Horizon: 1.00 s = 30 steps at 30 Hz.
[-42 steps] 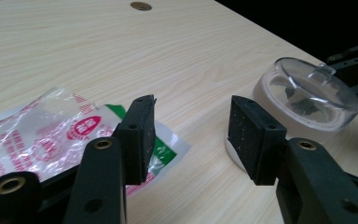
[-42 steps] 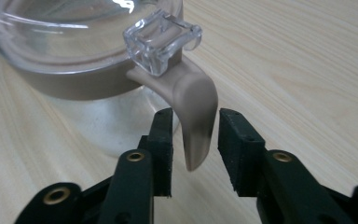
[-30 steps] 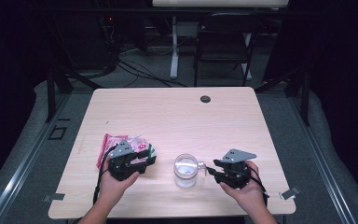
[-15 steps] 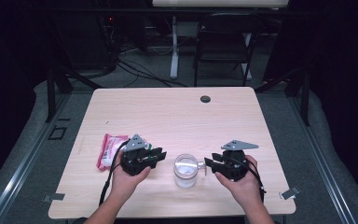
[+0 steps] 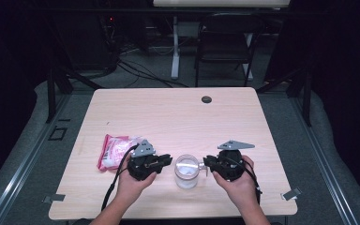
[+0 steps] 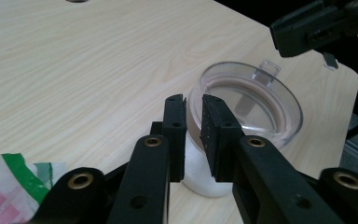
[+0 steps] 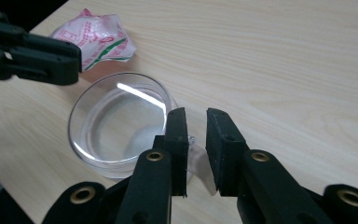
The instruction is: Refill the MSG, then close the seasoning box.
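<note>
A small clear round jar with white contents and a clear lid stands near the table's front edge, between my two grippers. My left gripper is at the jar's left side. In the left gripper view its jaws have just been closing to a narrow gap, with the jar's near rim right behind that gap. My right gripper is at the jar's right side. Its jaws have also been closing, and the lid's small clear tab sits in the gap, not visibly pinched.
A pink, white and green packet lies on the wooden table left of the left hand, seen also as the packet beyond the jar. A dark grommet marks the far side. A chair stands behind the table.
The left gripper has moved right, off the packet, up to the jar's left side. The right gripper has stayed at the jar's right side. Both pairs of jaws have narrowed.
</note>
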Each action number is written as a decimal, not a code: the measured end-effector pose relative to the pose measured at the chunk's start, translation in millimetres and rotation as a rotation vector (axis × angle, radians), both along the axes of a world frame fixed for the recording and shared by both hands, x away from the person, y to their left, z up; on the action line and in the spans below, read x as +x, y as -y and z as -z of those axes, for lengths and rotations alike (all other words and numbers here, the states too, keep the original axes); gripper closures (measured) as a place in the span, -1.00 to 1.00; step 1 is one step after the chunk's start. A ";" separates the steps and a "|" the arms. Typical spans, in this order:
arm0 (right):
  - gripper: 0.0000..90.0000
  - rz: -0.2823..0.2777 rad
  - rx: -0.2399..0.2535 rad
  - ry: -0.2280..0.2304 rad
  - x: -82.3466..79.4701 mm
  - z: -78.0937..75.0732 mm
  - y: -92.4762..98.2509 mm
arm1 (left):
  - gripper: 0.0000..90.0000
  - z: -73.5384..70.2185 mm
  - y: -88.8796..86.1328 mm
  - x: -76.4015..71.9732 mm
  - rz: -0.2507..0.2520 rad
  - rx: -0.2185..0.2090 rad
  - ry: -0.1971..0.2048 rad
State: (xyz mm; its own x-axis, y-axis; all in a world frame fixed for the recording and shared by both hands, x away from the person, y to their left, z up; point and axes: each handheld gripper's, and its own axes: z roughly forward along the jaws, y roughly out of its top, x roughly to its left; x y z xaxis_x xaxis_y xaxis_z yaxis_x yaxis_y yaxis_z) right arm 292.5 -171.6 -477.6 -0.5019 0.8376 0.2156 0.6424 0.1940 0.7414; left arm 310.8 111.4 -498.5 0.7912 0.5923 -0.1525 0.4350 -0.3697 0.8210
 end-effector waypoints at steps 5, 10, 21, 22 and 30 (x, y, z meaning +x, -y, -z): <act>0.78 0.011 0.012 -0.011 -0.1 1.7 -1.3 | 0.89 6.7 1.0 -4.3 0.026 0.018 -0.015; 0.79 0.014 0.028 -0.036 0.2 4.9 -1.5 | 0.94 11.5 -0.5 -6.4 0.043 0.021 -0.045; 0.86 -0.001 0.034 -0.044 2.0 8.7 -2.6 | 0.98 19.8 2.9 -11.2 0.065 0.051 -0.054; 0.87 -0.005 0.029 -0.041 2.3 8.5 -2.3 | 0.98 19.8 2.9 -11.6 0.075 0.057 -0.056; 0.87 -0.006 0.046 -0.046 3.3 9.4 -0.6 | 0.99 24.2 6.7 -15.0 0.094 0.066 -0.054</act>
